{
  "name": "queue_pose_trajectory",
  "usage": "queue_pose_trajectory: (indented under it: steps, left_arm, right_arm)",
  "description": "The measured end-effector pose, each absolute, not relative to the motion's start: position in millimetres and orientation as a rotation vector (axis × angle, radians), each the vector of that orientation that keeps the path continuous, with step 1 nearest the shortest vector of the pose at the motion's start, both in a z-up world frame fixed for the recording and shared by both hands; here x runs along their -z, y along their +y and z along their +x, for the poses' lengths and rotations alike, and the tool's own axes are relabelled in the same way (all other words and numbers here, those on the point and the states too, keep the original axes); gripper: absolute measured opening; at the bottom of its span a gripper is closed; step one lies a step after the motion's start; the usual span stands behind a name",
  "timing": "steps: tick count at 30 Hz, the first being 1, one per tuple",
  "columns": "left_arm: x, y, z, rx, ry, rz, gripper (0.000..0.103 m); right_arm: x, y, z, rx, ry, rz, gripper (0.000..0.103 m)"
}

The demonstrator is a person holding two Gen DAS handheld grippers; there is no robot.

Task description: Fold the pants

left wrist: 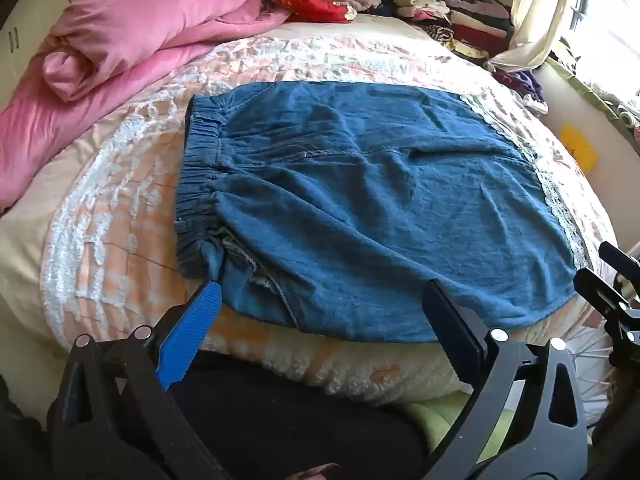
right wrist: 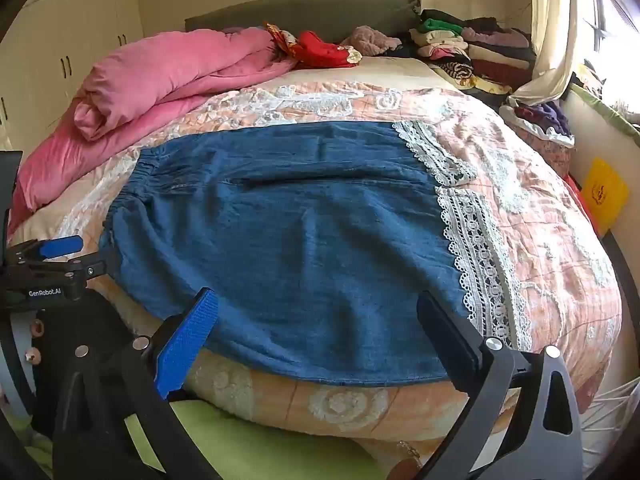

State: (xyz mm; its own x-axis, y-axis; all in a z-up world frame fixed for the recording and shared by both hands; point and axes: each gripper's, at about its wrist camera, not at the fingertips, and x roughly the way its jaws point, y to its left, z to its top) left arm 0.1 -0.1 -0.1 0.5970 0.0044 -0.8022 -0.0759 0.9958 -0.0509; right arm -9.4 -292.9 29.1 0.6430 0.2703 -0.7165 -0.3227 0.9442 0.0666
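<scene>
Blue denim pants (left wrist: pixel 360 208) lie flat across the bed, elastic waistband (left wrist: pixel 198 184) to the left and white lace hem (left wrist: pixel 552 196) to the right. My left gripper (left wrist: pixel 320 292) hangs open just above the near edge of the pants, nothing between its fingers. In the right wrist view the same pants (right wrist: pixel 288 240) spread out, with the lace hem (right wrist: pixel 476 248) on the right. The right gripper (right wrist: pixel 316 300) is open over the near edge of the cloth, close to the lace end. The left gripper's tip (right wrist: pixel 60 248) shows at the left edge there.
A pink duvet (left wrist: pixel 132 36) is bunched at the far left of the bed (left wrist: pixel 100 208). Stacked folded clothes (left wrist: pixel 452 16) sit at the far right by the curtain. A person's dark-clothed lap (left wrist: pixel 280 412) lies below the bed edge. A yellow item (right wrist: pixel 604 196) leans at the right.
</scene>
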Motion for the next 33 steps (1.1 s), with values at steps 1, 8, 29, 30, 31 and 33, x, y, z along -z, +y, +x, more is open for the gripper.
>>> queue_pose_trajectory:
  steps: [1,8,29,30,31,33]
  left_arm:
    - [0,0,0,-0.046,0.924,-0.081,0.094]
    - [0,0,0,-0.044,0.922,-0.084,0.094]
    - [-12,4,0,-0.048,0.909,-0.075,0.094]
    - [-10,2,-2,-0.050,0.907,-0.075,0.094]
    - [-11,2,-2,-0.050,0.908,-0.074,0.094]
    - [-11,2,-2,-0.051,0.907,-0.074,0.094]
  right_arm:
    - [-29,-293,-9,-0.339,0.802,-0.068,0.099]
    - [-29,-292,-10,-0.338,0.804,-0.075,0.099]
    - [-29,-291,-10,-0.337,0.801,-0.082,0.099]
    - [-29,-290,-9,-0.338,0.804,-0.081,0.099]
    - [-29,-290,-9,-0.339,0.804,-0.082,0.099]
    - [-29,-293,-10,-0.339,0.804,-0.081,0.099]
